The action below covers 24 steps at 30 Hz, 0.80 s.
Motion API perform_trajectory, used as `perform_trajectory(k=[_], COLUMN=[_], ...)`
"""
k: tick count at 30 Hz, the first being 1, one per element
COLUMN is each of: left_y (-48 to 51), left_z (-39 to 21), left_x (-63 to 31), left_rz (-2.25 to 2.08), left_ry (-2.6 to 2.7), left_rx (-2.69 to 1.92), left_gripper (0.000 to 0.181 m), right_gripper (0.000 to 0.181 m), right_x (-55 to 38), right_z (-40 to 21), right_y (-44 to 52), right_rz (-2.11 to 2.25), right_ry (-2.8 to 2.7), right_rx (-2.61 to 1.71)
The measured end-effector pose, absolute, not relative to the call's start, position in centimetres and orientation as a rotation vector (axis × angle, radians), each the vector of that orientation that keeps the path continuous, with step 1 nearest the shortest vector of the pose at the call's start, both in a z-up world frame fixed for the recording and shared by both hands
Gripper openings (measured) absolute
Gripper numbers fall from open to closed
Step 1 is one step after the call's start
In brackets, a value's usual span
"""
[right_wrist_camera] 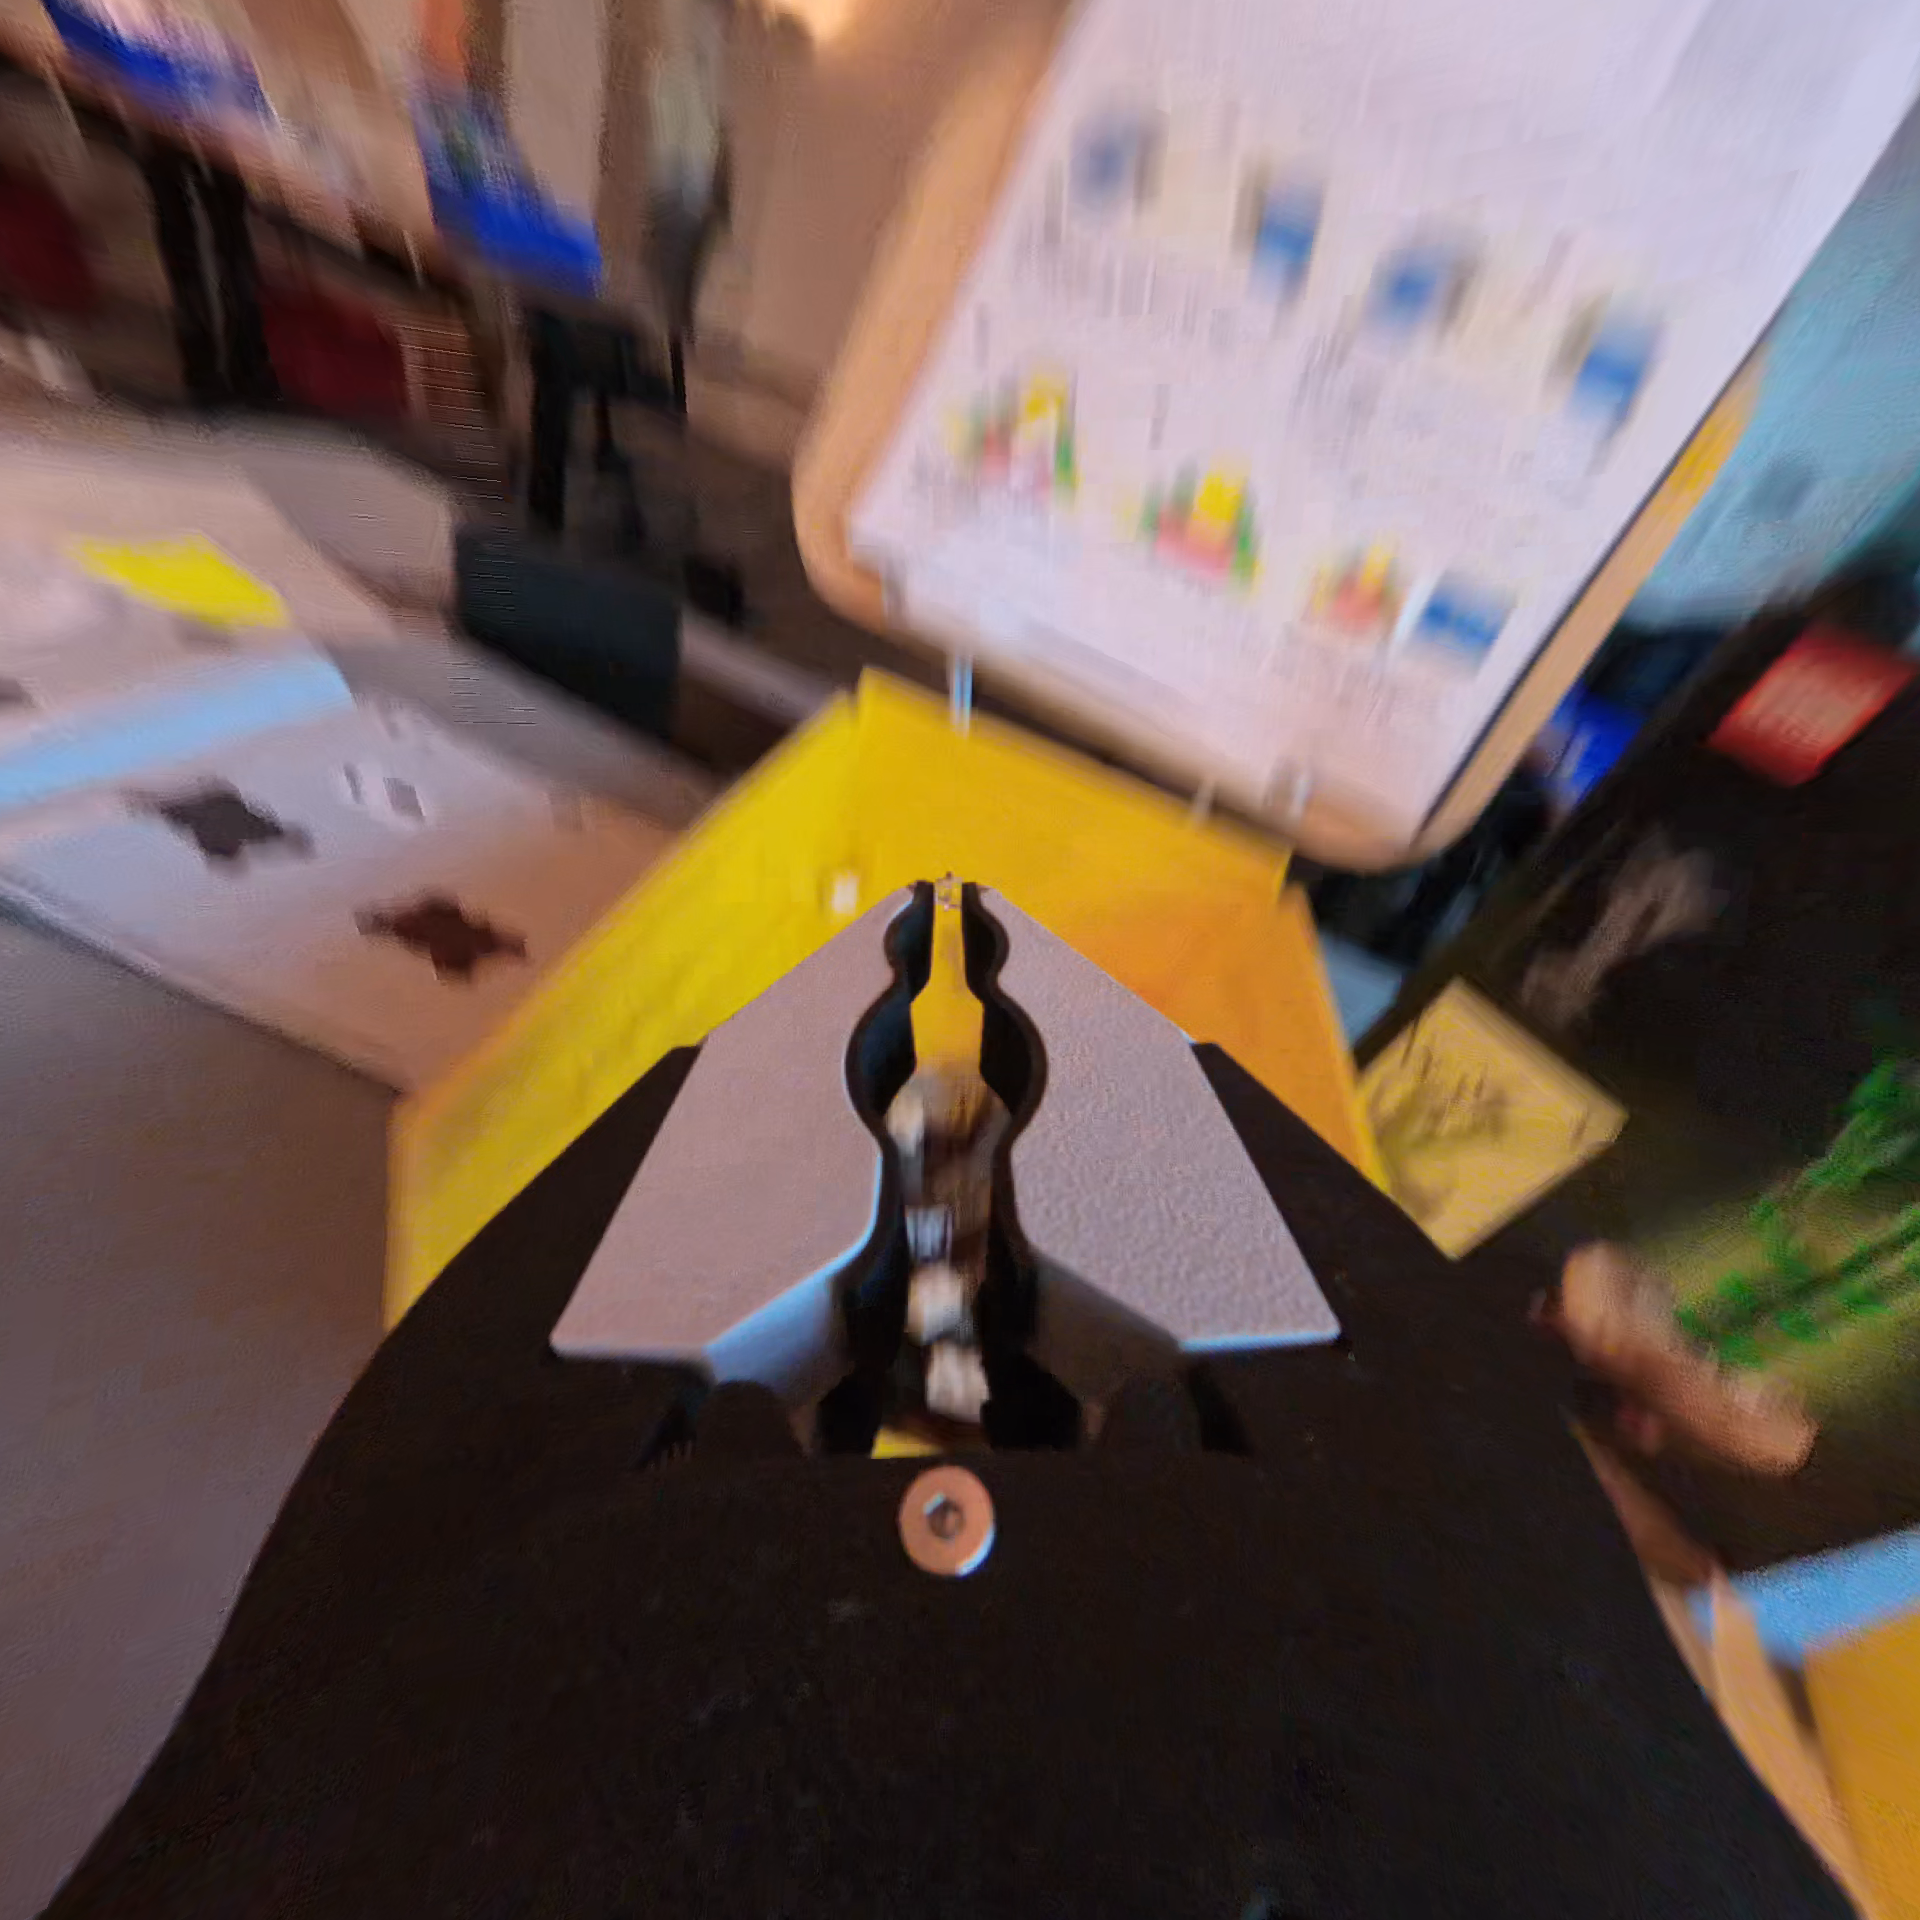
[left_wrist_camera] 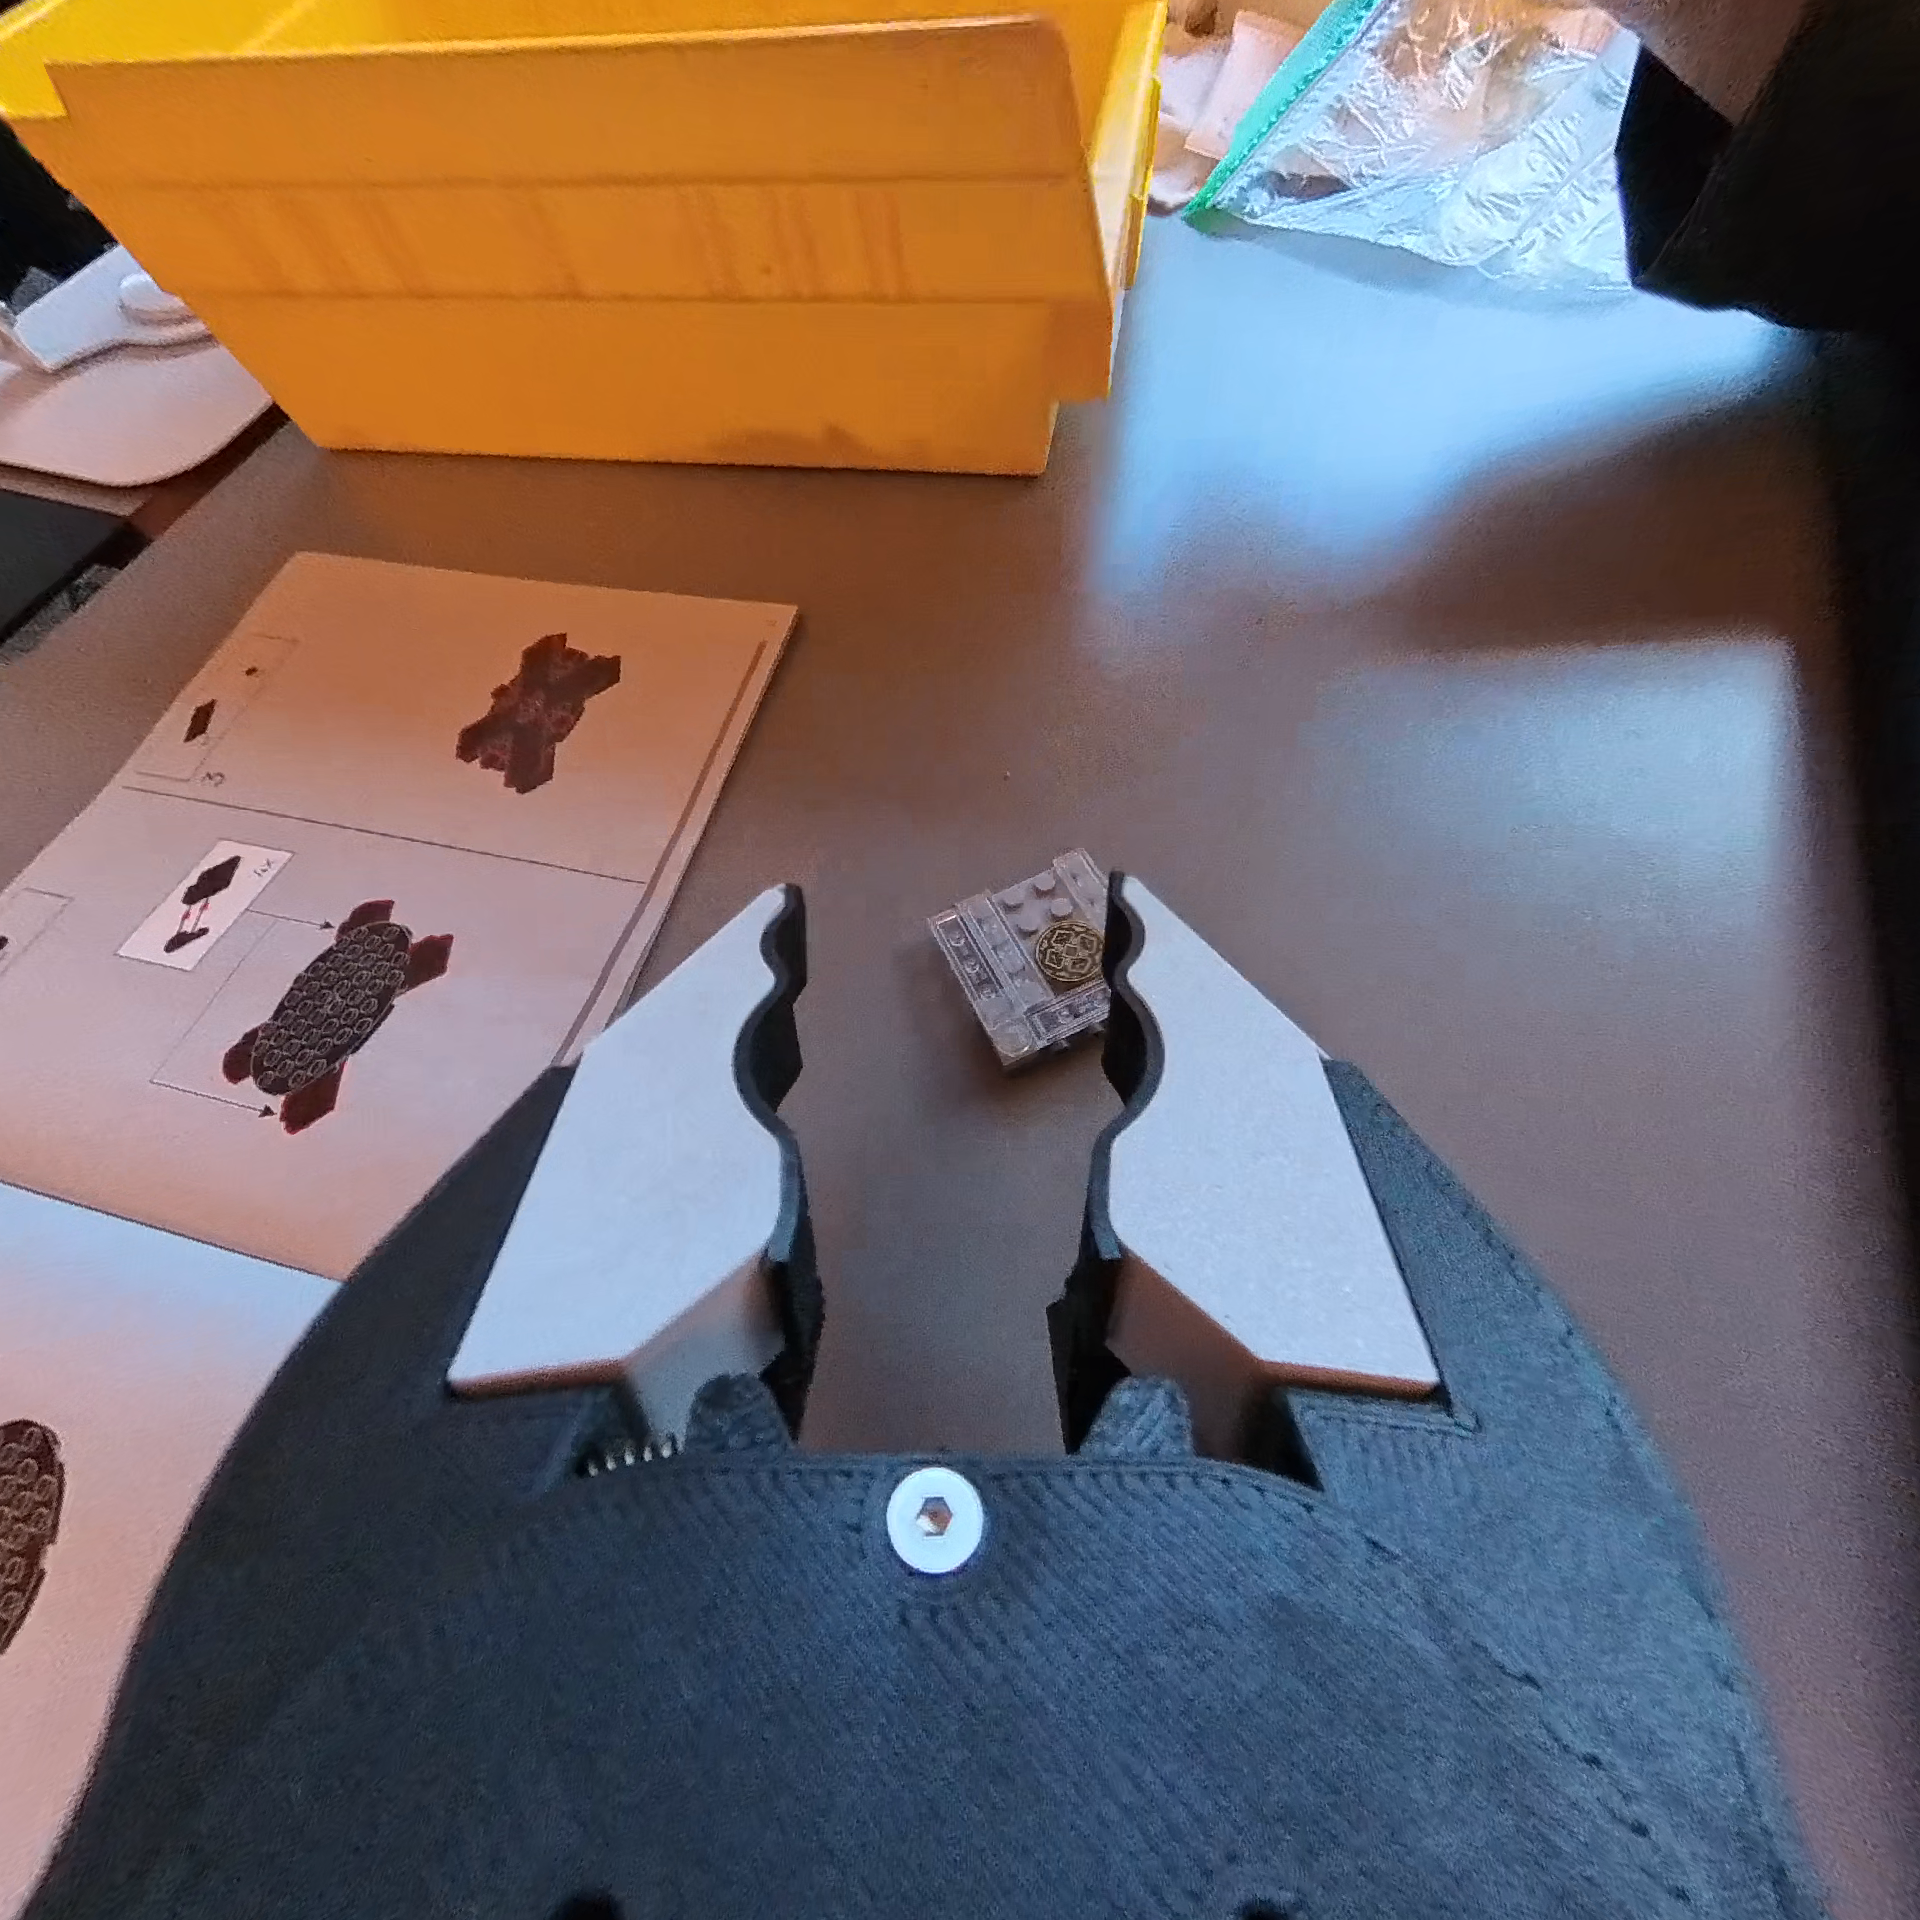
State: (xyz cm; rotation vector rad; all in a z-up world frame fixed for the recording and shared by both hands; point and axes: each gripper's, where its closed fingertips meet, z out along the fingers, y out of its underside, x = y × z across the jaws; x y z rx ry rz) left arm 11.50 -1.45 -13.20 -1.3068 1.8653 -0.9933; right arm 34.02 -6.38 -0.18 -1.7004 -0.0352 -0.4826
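Your left gripper [left_wrist_camera: 956, 914] gaped around the small grey studded brick assembly [left_wrist_camera: 1023, 961] near the yellow plastic bin [left_wrist_camera: 623, 260], unpinched; your right gripper [right_wrist_camera: 945, 896] pinched something tiny over it.

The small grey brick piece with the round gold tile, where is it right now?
In the left wrist view, the grey brick piece lies on the dark table, between the open left tool fingertips, hard against the right-hand one, with the instruction booklet to its left.

On the tabletop [left_wrist_camera: 1351, 727], a small brick assembly [left_wrist_camera: 1023, 971] lies between my left gripper's [left_wrist_camera: 956, 940] spread fingers, close against the right one. An instruction sheet [left_wrist_camera: 395, 862] lies to its left, toward the table's left edge. A bin [left_wrist_camera: 623, 260] stands behind both, with a plastic bag [left_wrist_camera: 1434, 135] to its right.
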Motion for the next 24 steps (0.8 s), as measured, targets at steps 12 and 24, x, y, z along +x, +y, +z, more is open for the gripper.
perform_trajectory(k=[12,24], left_y=[-0.8,-1.8], left_z=[-13.8,-16.4], left_x=[9.8,9.4], left_rz=[-1.088,-0.953], left_ry=[1.981,2.117], left_rx=[-1.394,-1.346], left_gripper=[0.061,0.043], right_gripper=[0.012,0.033], right_x=[28.6,10.6], right_z=[2.6,-13.5], right_y=[-6.1,-3.7], right_rz=[-0.246,0.316], right_ry=[-0.166,-0.827], right_rx=[-1.481,-2.058])
